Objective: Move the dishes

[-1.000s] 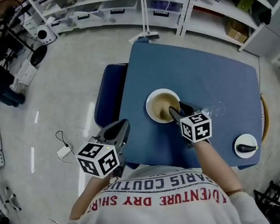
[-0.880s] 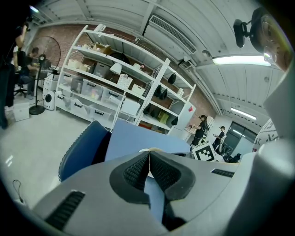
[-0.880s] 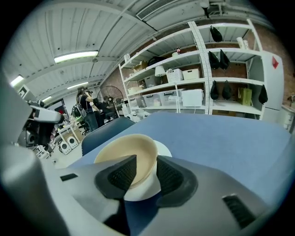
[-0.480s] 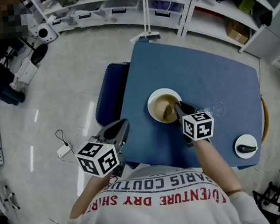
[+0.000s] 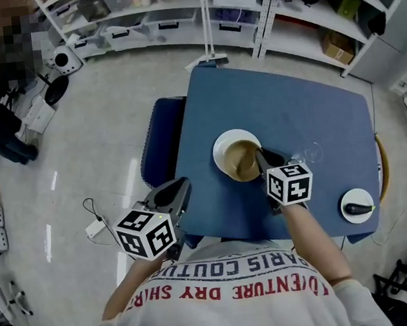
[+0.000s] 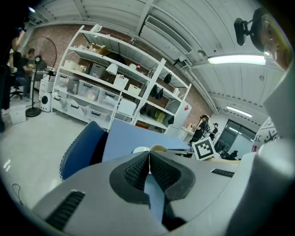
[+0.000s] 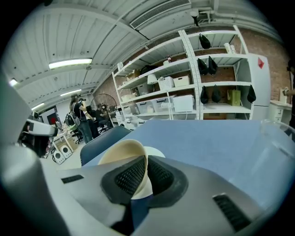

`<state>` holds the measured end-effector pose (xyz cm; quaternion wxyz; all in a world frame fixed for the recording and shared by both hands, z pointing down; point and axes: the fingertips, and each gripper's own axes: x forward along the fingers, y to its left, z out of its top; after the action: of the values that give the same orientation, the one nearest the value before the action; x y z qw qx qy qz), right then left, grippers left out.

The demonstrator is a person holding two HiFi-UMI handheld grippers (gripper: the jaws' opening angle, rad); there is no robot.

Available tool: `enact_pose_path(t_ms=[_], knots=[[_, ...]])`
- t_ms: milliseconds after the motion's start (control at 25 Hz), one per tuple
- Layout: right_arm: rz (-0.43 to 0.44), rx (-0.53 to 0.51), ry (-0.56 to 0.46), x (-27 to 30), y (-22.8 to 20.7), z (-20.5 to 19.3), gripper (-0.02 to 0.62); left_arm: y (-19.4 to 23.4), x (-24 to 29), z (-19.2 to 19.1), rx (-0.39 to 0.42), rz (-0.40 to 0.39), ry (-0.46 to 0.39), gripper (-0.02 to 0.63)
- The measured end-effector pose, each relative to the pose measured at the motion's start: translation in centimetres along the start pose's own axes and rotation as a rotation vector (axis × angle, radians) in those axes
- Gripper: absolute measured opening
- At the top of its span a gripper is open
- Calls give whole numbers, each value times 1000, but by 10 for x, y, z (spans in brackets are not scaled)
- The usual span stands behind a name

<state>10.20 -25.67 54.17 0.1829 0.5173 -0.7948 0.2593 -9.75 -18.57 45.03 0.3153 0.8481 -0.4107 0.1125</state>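
Two jaws of the right gripper (image 7: 146, 166) have just been closing and are pinching the rim of the beige bowl (image 5: 241, 159) on its white plate (image 5: 220, 147) mid-table, so lifting is probably coming next, while the left gripper (image 6: 149, 161) is hovering shut and empty

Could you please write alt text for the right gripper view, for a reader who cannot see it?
The right tongs are shut on the near rim of a beige bowl, with a white plate under it, on a blue table. Behind stand a blue chair and white shelves of boxes.
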Motion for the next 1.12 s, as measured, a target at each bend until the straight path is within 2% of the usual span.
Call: enact_pose_path(t_ms=[600, 1120], knots=[[-82, 58, -96, -92, -10, -4, 32, -47, 7, -18, 77, -128, 46, 28], [-160, 145, -62, -135, -38, -66, 32, -82, 25, -46, 123, -202, 109, 28]])
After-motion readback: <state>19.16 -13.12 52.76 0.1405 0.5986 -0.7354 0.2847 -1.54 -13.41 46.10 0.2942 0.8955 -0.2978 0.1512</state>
